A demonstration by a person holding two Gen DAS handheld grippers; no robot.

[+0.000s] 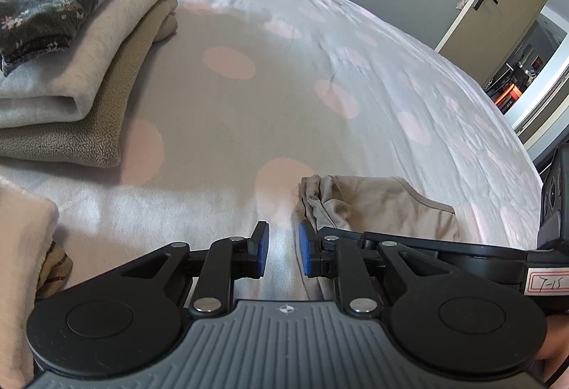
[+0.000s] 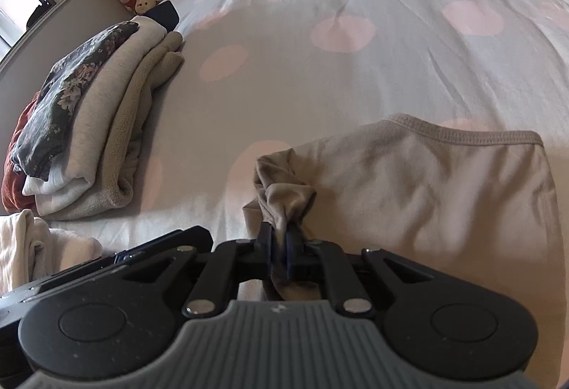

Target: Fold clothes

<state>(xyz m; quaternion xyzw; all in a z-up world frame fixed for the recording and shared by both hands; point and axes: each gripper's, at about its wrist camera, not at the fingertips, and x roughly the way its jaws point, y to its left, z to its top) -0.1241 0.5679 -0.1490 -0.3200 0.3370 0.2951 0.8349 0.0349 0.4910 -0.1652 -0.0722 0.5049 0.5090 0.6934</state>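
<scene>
A bunched fold of the beige garment point(image 2: 426, 197) is clamped between the closed jaws of the right gripper point(image 2: 281, 239), and the rest of the cloth is spread flat on the bedspread point(image 2: 355, 76) ahead of it and to its right. The left gripper point(image 1: 282, 248) is held with its blue pads point(image 1: 262, 248) apart and nothing between them; the garment's crumpled edge point(image 1: 320, 200) lies just ahead of its right finger. A stack of folded clothes point(image 1: 64, 44) is seen further ahead to the left of both grippers.
</scene>
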